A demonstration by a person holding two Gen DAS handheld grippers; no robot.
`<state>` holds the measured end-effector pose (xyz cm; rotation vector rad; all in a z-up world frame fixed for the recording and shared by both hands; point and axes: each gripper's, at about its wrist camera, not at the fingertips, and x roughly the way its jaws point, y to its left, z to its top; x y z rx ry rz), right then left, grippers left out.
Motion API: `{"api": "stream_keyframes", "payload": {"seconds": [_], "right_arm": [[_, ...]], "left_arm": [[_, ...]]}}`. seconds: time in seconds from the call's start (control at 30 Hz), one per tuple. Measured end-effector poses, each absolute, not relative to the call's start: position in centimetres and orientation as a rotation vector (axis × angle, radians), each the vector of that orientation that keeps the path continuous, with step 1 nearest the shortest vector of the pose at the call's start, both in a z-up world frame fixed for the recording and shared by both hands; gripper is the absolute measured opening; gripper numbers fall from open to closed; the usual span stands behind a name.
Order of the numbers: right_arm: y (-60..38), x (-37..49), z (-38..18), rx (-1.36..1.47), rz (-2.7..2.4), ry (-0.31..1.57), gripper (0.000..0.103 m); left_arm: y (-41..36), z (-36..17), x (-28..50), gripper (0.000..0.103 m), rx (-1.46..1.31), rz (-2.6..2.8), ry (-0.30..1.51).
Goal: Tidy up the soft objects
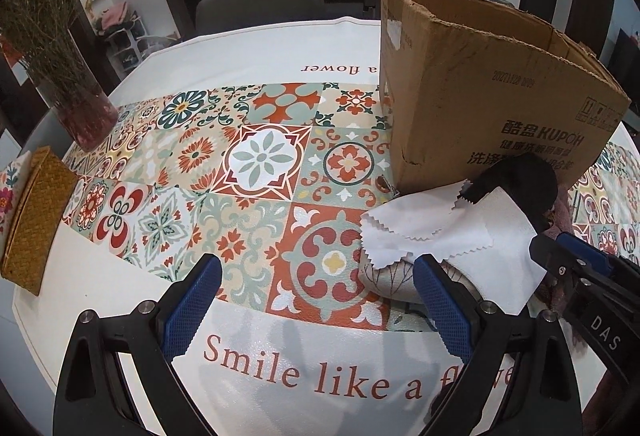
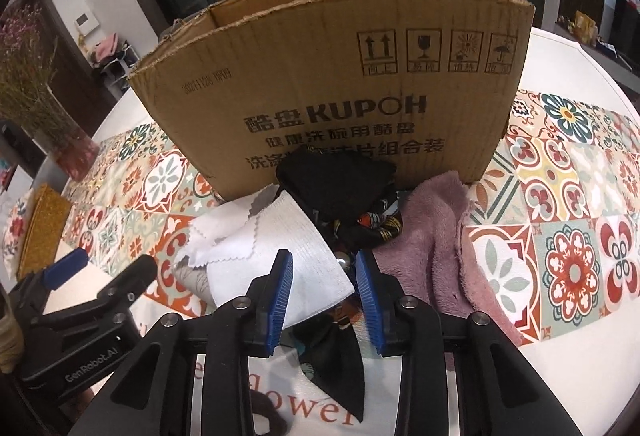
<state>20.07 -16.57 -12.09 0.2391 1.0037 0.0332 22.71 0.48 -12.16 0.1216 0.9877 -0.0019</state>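
The right gripper [image 2: 324, 276] is partly open, and its blue pads stand on both sides of a white cloth with zigzag edges [image 2: 280, 236] and a dark patterned scarf [image 2: 372, 228]. Whether the pads already press on the fabric cannot be told. These soft things lie in a pile on the table with the colourful tile-pattern cover [image 2: 560, 195], just in front of the open brown cardboard box [image 2: 328, 75]. A pink fluffy towel [image 2: 440, 236] lies at the right of the pile, touching the box. The left gripper [image 1: 316, 300] is wide open and holds nothing; it hangs over the table at the left of the pile.
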Motion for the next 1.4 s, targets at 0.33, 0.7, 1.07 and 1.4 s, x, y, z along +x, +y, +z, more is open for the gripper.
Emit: {"api": "stream_keyframes", "payload": {"seconds": [0.33,0.7,1.07,1.4], "right_arm": [[-16.5,20.2,-13.0,0.24,0.043,1.027,0.034],[-16.0,20.5,-13.4,0.242,0.097,1.041,0.018],[-16.0,19.9,-12.5,0.218,0.101,0.996,0.003],[-17.2,18.6,-10.3,0.218,0.078,0.934,0.003]], "left_arm": [[0.4,-12.1,22.8,0.098,0.131,-0.004,0.984],[0.2,-12.3,22.9,0.097,0.135,-0.007,0.987],[-0.2,-12.5,22.9,0.097,0.145,-0.026,0.993],[-1.2,-11.9,22.5,0.097,0.156,-0.047,0.978]]}}
